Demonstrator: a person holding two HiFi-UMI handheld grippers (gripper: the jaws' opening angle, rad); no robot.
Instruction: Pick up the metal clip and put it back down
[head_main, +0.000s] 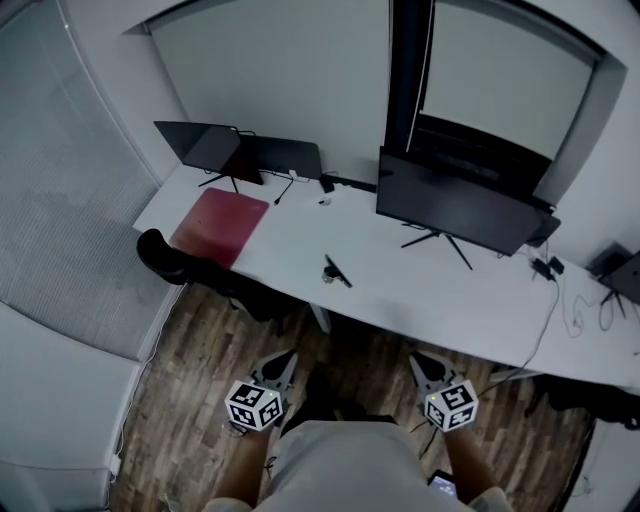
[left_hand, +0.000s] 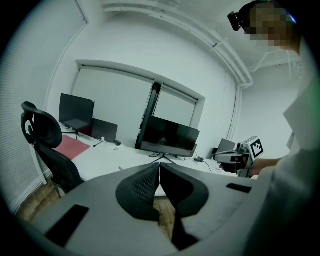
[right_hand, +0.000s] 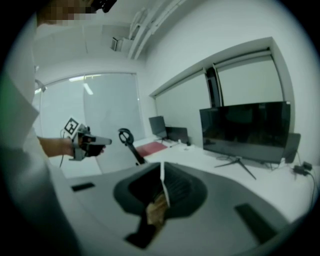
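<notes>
The metal clip, small and dark, lies on the white desk near its front edge, ahead of both grippers. My left gripper and right gripper are held low over the wooden floor, close to the person's body and well short of the desk. In the left gripper view the jaws meet with nothing between them, and the right gripper shows off to the side. In the right gripper view the jaws also stand together and empty, with the left gripper in the person's hand at the left.
A large monitor stands at the desk's right, a smaller screen and a laptop at the back left. A red mat lies at the left end. A black office chair sits by the left front edge. Cables trail at the right.
</notes>
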